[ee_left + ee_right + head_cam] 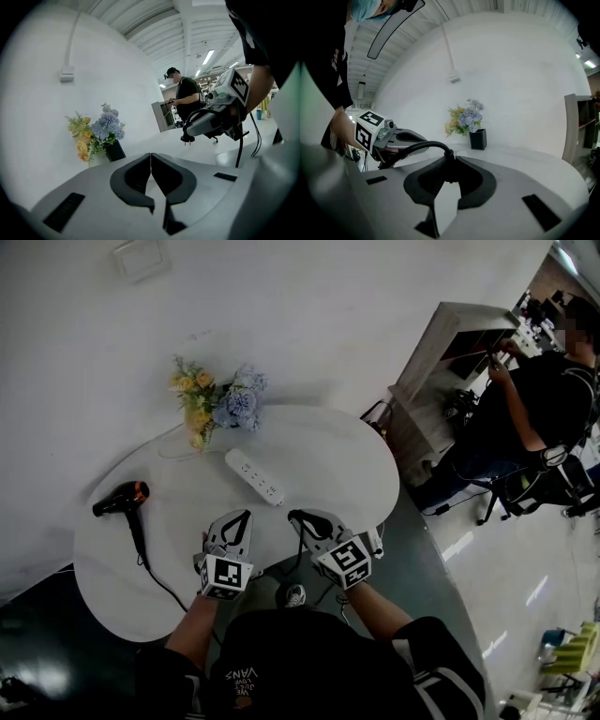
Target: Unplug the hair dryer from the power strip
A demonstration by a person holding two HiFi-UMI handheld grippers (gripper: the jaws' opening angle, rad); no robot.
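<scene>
One black hair dryer (122,498) by the white table's (328,456) left edge, one white power strip (254,476) mid-table. Left gripper (151,164) clenched empty; right gripper (449,174) grasps the black plug (448,157).

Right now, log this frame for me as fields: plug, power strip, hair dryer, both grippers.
plug: out of the strip, prongs bare
power strip: flat on the table, no plug in it
hair dryer: lying at the table's left
left gripper: jaws shut, empty
right gripper: jaws shut on the plug, apart from the strip
</scene>
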